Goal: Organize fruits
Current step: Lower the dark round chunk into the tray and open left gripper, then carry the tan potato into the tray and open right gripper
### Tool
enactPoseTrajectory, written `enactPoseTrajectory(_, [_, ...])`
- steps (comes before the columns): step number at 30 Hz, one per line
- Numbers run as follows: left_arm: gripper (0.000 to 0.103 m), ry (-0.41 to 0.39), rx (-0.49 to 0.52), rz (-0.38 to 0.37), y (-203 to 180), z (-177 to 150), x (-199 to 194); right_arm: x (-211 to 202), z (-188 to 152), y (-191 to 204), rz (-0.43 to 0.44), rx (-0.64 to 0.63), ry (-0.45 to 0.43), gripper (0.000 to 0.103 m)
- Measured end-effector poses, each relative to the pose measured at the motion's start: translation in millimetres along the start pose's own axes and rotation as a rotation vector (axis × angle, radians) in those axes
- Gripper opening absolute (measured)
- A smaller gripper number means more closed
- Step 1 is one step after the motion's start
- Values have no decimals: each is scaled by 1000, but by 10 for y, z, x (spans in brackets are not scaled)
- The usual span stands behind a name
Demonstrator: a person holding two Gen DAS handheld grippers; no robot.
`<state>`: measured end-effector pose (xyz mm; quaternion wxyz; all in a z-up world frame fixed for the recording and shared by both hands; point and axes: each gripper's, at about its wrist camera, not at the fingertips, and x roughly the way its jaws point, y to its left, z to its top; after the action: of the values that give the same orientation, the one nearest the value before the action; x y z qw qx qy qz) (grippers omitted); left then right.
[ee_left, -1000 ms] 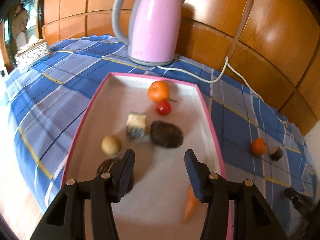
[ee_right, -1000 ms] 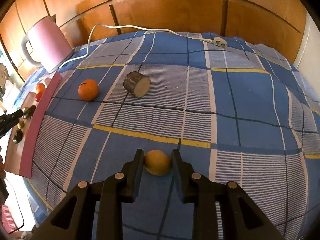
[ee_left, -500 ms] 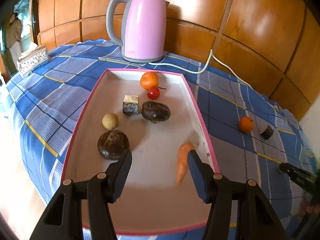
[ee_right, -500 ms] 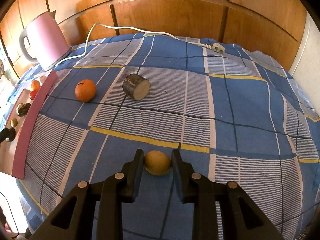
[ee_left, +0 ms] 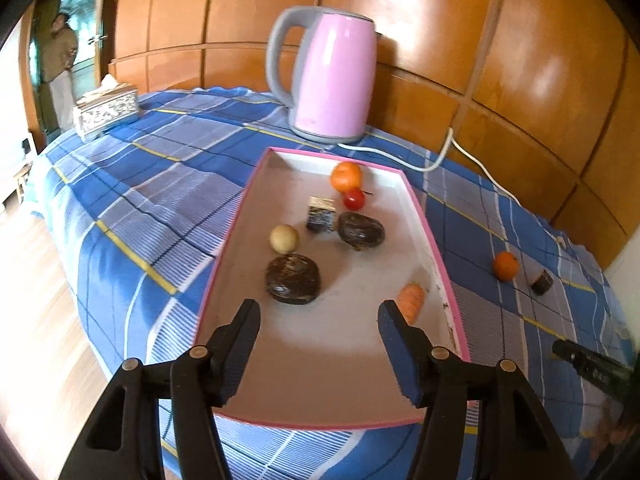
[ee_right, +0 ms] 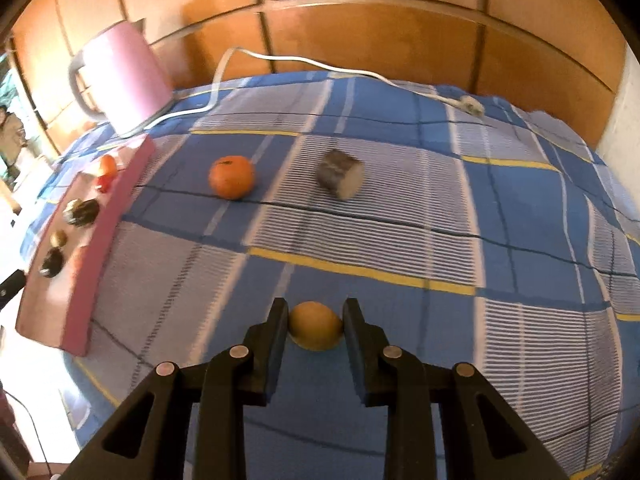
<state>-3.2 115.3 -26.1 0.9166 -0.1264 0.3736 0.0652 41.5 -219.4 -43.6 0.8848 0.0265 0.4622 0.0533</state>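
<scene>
Against wood-panelled walls, blue checked cloth (ee_right: 400,240), left jaws spread, opening, empty, right jaws pinching yellow fruit (ee_right: 315,325)

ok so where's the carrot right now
In the left wrist view the carrot lies inside the pink tray, against its right wall near the front, just beyond the left gripper's right finger.

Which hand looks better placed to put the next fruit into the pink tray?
The right one, probably. Its fingers already clamp a small yellow fruit above the cloth. The left gripper hangs open over the tray, holding nothing.
</scene>
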Motion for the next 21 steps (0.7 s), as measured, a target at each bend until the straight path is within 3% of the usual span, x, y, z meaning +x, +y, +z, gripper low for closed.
enactPoseTrajectory(9, [62,-18,-54,45,209,58,4,-66,63,561,140,-86,13,28])
enactPoseTrajectory(12, [72,-53,-90,71,326,113,-39,-66,142,756,194,-112,17,28])
enactPoseTrajectory(21, [75,-82,-157,139,663,272,-19,-65,466,1432,379,-191,16,28])
